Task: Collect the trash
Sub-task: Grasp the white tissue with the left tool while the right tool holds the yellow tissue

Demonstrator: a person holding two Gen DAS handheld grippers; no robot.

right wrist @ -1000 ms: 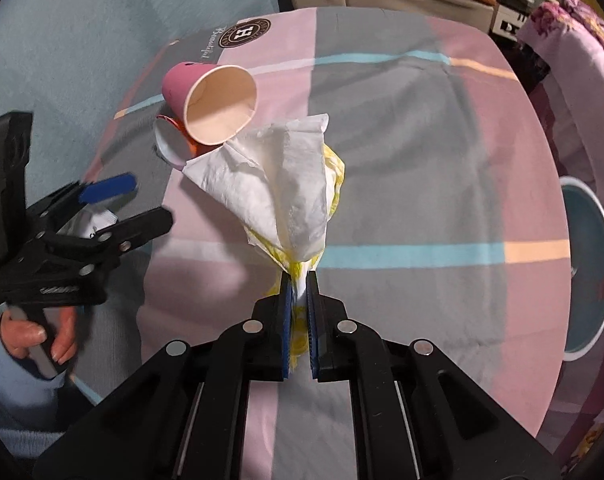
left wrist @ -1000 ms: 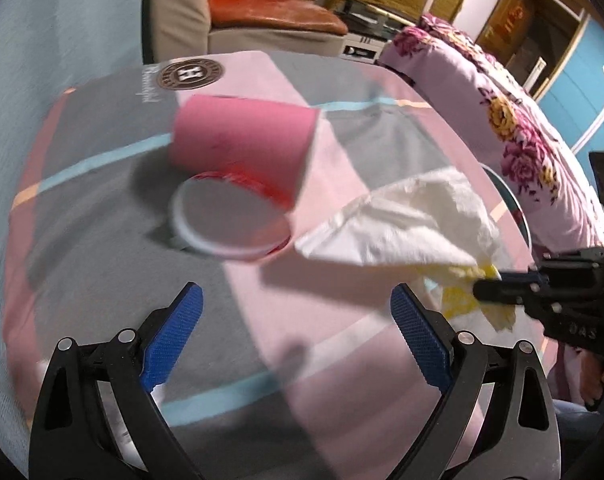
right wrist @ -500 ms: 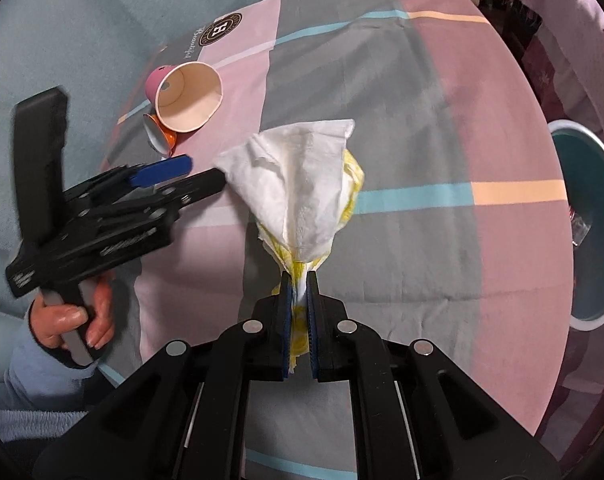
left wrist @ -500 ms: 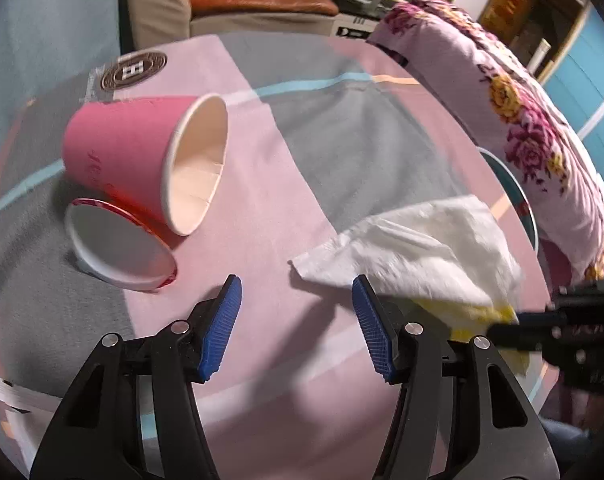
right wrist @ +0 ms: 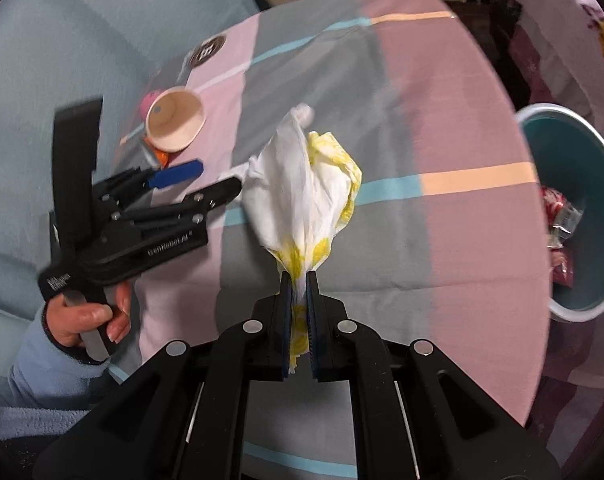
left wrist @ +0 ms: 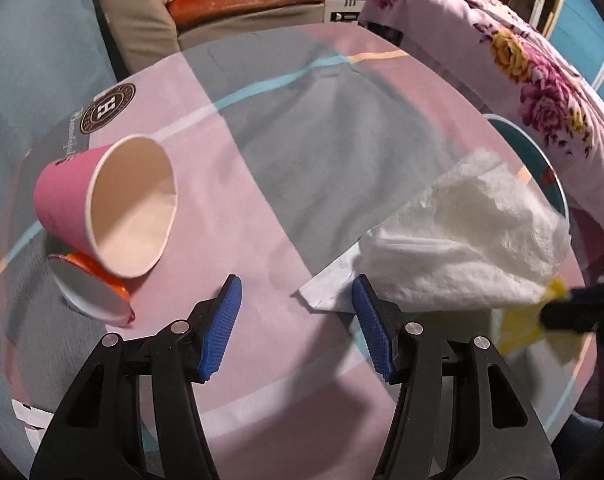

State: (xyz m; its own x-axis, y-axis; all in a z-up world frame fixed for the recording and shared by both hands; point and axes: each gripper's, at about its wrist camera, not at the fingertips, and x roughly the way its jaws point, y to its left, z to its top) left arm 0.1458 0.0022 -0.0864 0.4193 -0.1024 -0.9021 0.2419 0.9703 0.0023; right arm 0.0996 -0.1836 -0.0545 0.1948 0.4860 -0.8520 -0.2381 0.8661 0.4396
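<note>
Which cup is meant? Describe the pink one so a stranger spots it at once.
On the round table with the pink, grey and blue patchwork cloth, look near the round brown logo. The pink paper cup lies tipped there, cream inside showing, leaning on an orange-rimmed lid; no other cup is on the table.

Left gripper point(left wrist: 296, 322): blue pads apart, nothing between them, held above the cloth point(left wrist: 322, 152), which is patterned in pink and grey blocks with thin blue and peach stripes.

Pink cup point(left wrist: 106, 208): on its side at left, mouth toward the camera, resting against a red-rimmed lid point(left wrist: 90, 292) beneath it.

Tissue point(left wrist: 466, 252): white with yellow print, suspended at right, one corner just beside the right pad point(left wrist: 372, 330). Its far end is pinched by the right gripper point(left wrist: 558, 314), blurred at the frame edge.

Teal bin point(left wrist: 542, 168): rim visible past the tissue. Flowered bedding point(left wrist: 534, 64) beyond. Sofa point(left wrist: 222, 0) at top.
</note>
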